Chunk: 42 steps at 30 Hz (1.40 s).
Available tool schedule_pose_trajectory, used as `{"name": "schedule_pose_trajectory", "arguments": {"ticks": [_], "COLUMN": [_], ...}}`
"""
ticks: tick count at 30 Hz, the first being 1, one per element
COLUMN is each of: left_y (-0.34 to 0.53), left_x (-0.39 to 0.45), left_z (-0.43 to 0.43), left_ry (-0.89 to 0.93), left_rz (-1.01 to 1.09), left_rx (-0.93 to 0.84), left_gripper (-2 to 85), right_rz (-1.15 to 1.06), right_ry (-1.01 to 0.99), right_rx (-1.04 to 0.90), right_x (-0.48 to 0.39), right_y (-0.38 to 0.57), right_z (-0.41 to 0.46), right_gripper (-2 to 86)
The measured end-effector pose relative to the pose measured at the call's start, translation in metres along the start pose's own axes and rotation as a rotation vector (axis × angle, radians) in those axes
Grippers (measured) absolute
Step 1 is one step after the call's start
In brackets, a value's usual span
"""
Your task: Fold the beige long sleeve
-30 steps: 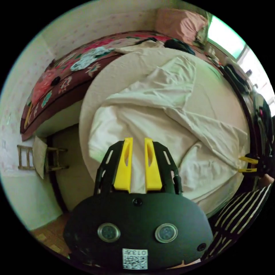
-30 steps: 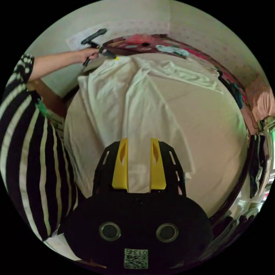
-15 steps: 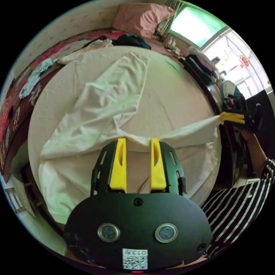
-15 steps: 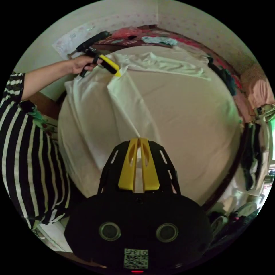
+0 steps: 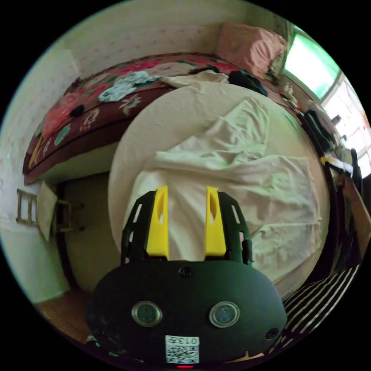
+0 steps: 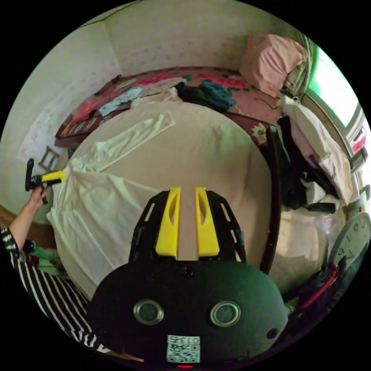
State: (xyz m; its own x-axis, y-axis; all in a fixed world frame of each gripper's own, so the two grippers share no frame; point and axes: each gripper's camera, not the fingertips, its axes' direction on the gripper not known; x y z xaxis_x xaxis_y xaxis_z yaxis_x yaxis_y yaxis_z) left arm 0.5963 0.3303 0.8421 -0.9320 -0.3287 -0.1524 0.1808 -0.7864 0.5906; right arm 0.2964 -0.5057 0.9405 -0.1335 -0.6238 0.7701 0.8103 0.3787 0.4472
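The beige long sleeve [image 5: 247,181] lies rumpled on a round, cream-covered table [image 5: 154,116]. One sleeve reaches toward the table's far side, and the other is folded over the body. My left gripper [image 5: 184,190] hangs open above the shirt's near edge with nothing between its jaws. In the right gripper view the shirt [image 6: 104,193] covers the table's left part, its long sleeve [image 6: 143,129] running up the cloth. The left gripper [image 6: 52,177], held in a hand, sits by the shirt's corner. My right gripper [image 6: 187,190] is open over bare table [image 6: 216,154].
A bed with a dark red floral cover [image 5: 89,104] runs behind the table, with loose clothes and a pink pillow [image 6: 270,58] on it. Dark clothes [image 6: 301,177] are piled right of the table, beside a clock [image 6: 351,239]. A wooden rack [image 5: 34,210] stands by the wall.
My right gripper has let go of the sleeve it was pulling taut and opened. That sleeve now lies across the body. Both cameras have swung, and the left gripper is back over the shirt's near edge.
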Motion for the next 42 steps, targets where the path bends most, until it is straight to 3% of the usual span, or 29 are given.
{"name": "schedule_pose_trajectory", "arguments": {"ticks": [8, 11, 17, 20, 24, 33, 42], "left_y": [-0.027, -0.041, -0.074, -0.102, -0.131, -0.131, -0.136], "left_x": [-0.054, -0.056, -0.049, -0.031, 0.019, 0.068, 0.033], "left_z": [0.014, 0.025, 0.014, 0.035, 0.055, 0.065, -0.001], "left_ry": [-0.096, -0.045, 0.069, 0.121, 0.016, -0.091, -0.064], "left_rz": [-0.124, -0.100, -0.021, 0.088, 0.284, 0.493, 0.335], "left_rx": [-0.102, -0.146, -0.017, -0.117, -0.197, -0.227, 0.068], "left_gripper": [18.5, 17.7, 17.1, 16.5, 13.9, 0.9, 0.2], "right_rz": [0.091, 0.026, -0.109, -0.099, -0.140, -0.119, -0.139], "right_ry": [-0.151, -0.055, 0.030, 0.017, 0.041, 0.003, 0.068], "right_rx": [-0.107, -0.148, -0.196, -0.193, -0.178, -0.128, -0.096], "right_x": [0.005, -0.006, -0.018, -0.013, -0.015, 0.000, 0.027], "right_y": [-0.015, -0.022, -0.027, -0.027, -0.022, -0.004, -0.001], "right_z": [0.065, 0.076, 0.072, 0.072, 0.071, 0.074, 0.064], "right_gripper": [9.4, 4.2, 2.1, 1.9, 1.7, 1.7, 1.8]}}
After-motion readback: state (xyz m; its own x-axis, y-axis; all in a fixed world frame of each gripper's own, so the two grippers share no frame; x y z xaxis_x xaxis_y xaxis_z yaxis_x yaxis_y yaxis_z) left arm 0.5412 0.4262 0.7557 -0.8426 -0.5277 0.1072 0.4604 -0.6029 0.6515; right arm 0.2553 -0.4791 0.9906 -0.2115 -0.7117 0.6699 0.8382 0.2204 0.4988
